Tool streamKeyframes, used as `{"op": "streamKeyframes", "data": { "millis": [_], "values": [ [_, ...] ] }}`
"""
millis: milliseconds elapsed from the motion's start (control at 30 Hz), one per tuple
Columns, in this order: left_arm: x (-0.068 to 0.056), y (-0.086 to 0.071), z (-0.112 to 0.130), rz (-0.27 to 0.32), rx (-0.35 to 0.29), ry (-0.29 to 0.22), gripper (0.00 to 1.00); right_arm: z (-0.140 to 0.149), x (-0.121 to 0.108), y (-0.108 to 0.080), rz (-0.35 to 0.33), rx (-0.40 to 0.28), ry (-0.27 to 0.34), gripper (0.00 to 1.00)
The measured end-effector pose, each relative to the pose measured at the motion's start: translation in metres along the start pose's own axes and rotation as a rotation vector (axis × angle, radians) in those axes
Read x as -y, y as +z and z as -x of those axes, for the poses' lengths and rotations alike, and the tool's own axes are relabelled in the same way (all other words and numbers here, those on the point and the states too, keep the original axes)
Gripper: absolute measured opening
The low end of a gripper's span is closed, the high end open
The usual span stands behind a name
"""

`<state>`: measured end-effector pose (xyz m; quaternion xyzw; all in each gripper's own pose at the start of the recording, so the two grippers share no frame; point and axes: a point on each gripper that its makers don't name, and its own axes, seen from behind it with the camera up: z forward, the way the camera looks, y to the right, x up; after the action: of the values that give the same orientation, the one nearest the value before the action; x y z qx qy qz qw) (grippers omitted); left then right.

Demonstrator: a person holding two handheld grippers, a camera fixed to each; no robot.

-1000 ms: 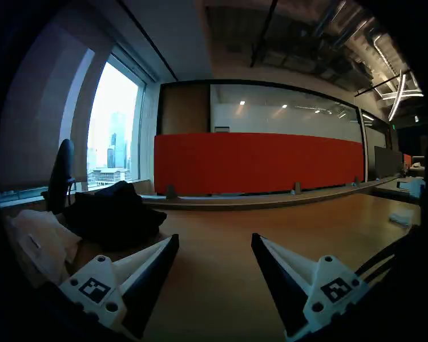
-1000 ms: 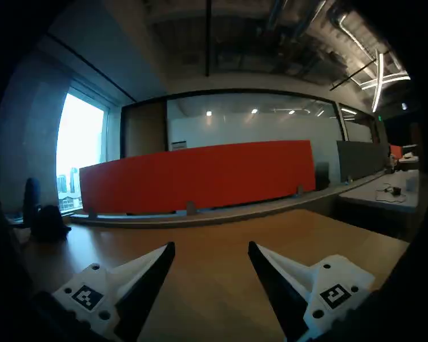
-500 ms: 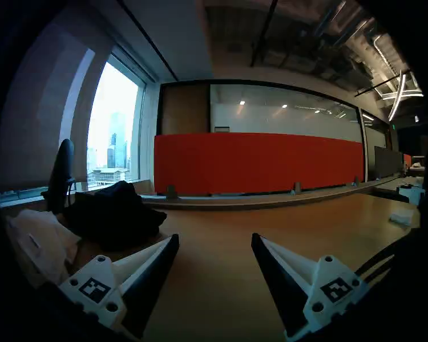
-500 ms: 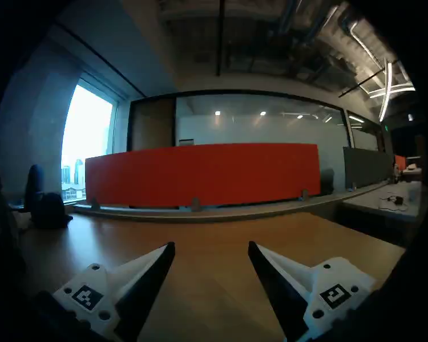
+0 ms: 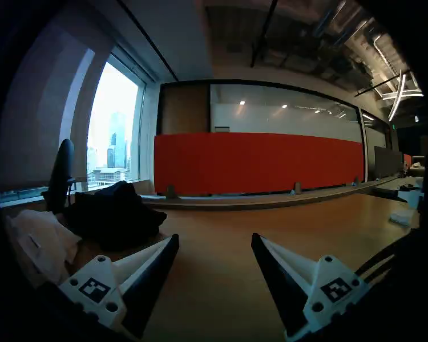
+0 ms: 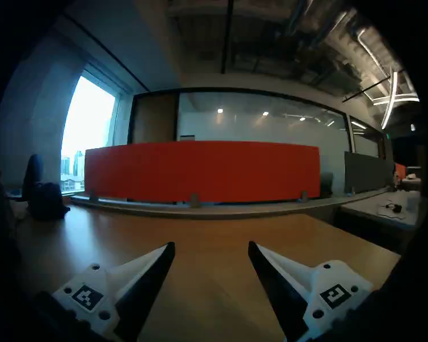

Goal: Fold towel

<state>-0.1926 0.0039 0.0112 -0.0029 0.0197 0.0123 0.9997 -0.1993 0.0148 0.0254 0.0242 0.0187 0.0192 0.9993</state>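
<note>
Your left gripper (image 5: 214, 236) is level above the wooden tabletop (image 5: 305, 222). Its fingers (image 5: 151, 268) are spread wide apart and hold nothing; bare wood shows between them.

Your right gripper (image 6: 211, 244) is in the same condition. Its fingers (image 6: 282, 285) are fully parted, with nothing held, over the tabletop (image 6: 214, 228).

Locate the towel (image 5: 40, 245) in the left gripper view. It lies crumpled and pale at the left edge of the tabletop, just outside the left finger. The fingers do not touch it.

A dark cloth heap (image 5: 114, 216) sits just behind the towel, nearer the far left corner. It is in contact with the towel or very close to it; you cannot tell which. In the right gripper view the dark cloth heap (image 6: 45, 202) appears far off to the left.

A red partition (image 5: 259, 162) runs along the far edge of the tabletop. A window (image 5: 114, 137) is to its left. A dark chair back (image 5: 60, 176) stands before the window.
</note>
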Motion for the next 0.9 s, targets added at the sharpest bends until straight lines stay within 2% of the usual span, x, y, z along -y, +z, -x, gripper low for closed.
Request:
{"op": "streamKeyframes", "data": {
  "millis": [900],
  "values": [
    [-0.0002,-0.0001,0.0003,0.0,0.0,0.0,0.94,0.0019,-0.0004,0.0013,0.005,0.003,0.001,0.99]
  ]
}}
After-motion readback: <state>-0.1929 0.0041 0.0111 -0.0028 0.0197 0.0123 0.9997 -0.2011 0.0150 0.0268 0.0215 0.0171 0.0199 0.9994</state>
